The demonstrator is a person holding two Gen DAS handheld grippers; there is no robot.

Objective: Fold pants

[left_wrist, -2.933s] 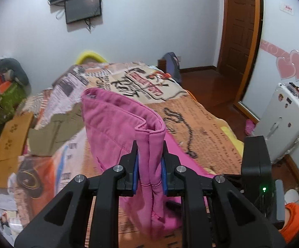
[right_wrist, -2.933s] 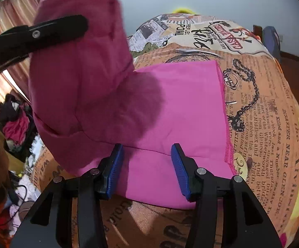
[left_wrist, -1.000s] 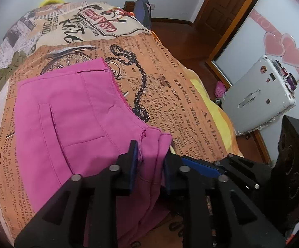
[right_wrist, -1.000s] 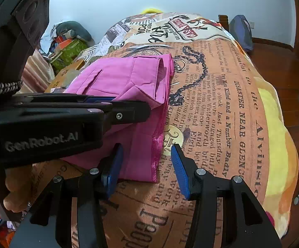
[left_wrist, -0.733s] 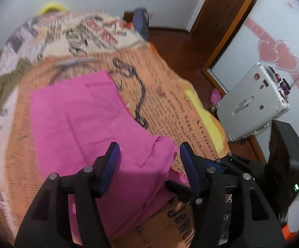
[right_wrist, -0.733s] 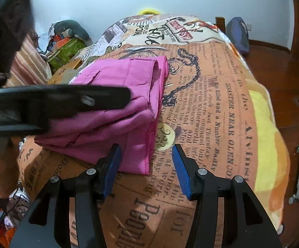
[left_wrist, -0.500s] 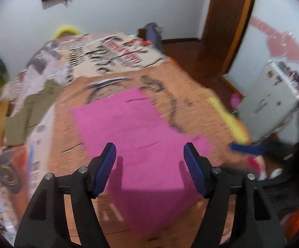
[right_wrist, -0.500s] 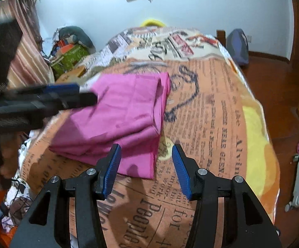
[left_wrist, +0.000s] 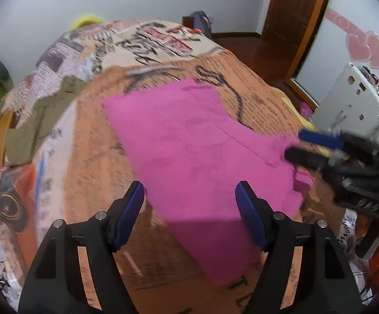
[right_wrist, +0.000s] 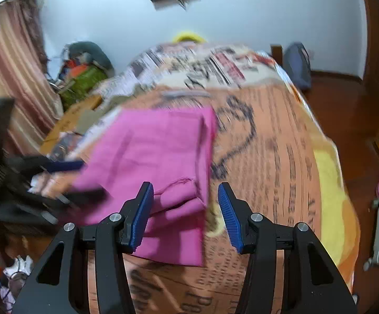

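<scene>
— Where are the pants [left_wrist: 197, 141]?
— Folded, lying flat on the bed [left_wrist: 89, 157].
— And the left gripper [left_wrist: 190, 209]?
— Above them, its jaws opening, gripping nothing.
— The right gripper [right_wrist: 186, 209]?
— Partly open over the folded edge, empty.

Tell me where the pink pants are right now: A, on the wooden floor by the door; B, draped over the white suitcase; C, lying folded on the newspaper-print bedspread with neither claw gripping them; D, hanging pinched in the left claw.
C: the pink pants lie folded on the newspaper-print bedspread, and both the opening left claw and the right claw are clear of the cloth.
</scene>
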